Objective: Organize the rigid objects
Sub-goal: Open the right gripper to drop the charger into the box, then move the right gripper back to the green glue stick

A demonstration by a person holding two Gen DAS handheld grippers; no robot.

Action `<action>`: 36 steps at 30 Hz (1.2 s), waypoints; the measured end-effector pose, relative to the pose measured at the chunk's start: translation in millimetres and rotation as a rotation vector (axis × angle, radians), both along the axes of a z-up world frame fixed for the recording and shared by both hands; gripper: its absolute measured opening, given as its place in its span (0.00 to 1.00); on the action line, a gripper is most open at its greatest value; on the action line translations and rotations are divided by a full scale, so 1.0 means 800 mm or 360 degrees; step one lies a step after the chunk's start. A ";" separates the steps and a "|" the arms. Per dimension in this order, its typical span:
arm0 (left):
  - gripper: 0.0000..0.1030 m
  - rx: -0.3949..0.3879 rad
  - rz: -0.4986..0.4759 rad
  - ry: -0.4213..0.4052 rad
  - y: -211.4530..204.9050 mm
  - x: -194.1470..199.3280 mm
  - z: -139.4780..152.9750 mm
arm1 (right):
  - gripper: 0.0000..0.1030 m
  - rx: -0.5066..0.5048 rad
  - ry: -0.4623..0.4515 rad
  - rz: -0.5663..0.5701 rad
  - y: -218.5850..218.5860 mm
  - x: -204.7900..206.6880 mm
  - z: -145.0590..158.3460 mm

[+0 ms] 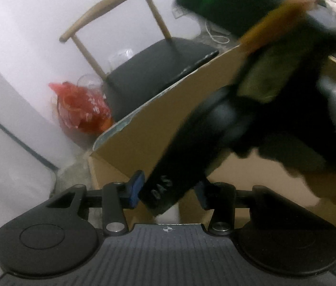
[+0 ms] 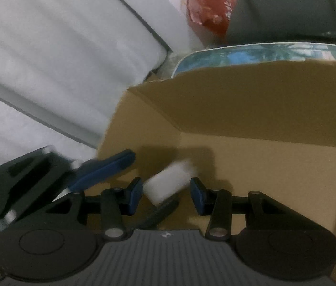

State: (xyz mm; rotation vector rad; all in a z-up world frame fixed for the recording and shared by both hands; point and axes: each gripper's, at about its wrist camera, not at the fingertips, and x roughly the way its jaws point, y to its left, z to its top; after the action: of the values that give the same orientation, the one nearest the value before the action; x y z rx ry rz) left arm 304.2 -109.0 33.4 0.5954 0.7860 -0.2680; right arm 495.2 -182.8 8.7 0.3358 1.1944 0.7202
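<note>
You are gripping a long black box point(image 1: 168, 186) in your left gripper point(image 1: 169, 191); your right gripper point(image 2: 166, 194) is clasping a blurred white cylinder point(image 2: 168, 183) over the cardboard box point(image 2: 239, 119) beside a chair point(image 1: 158, 71).

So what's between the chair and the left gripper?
A cardboard box, beyond the black slab the left gripper holds; the left wrist view shows it.

The box point(image 2: 251, 109) was matt brown cardboard; the chair point(image 1: 110, 7) had a wooden frame and a smooth dark seat.
</note>
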 end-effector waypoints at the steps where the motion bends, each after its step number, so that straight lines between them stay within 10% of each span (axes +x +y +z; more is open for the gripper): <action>1: 0.46 0.0021 -0.0011 -0.0018 -0.001 -0.004 0.001 | 0.45 -0.0011 0.0004 -0.0004 0.002 0.000 -0.001; 12: 0.54 -0.0142 0.0061 -0.0123 0.019 -0.037 0.049 | 0.46 0.0059 -0.0075 -0.0112 -0.029 -0.015 0.036; 25: 0.71 -0.0718 0.0180 -0.0295 0.087 -0.181 0.138 | 0.46 0.0432 -0.0426 -0.0194 -0.135 -0.161 0.138; 36: 0.72 -0.0930 0.0245 -0.0214 0.100 -0.281 0.036 | 0.46 0.0467 -0.0639 -0.0150 -0.156 -0.335 0.083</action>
State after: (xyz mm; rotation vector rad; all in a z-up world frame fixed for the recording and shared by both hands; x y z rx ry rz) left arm 79.6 -29.3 62.0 0.0013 0.5807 -0.2956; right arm 227.4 -307.9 75.2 0.4627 0.6894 0.8361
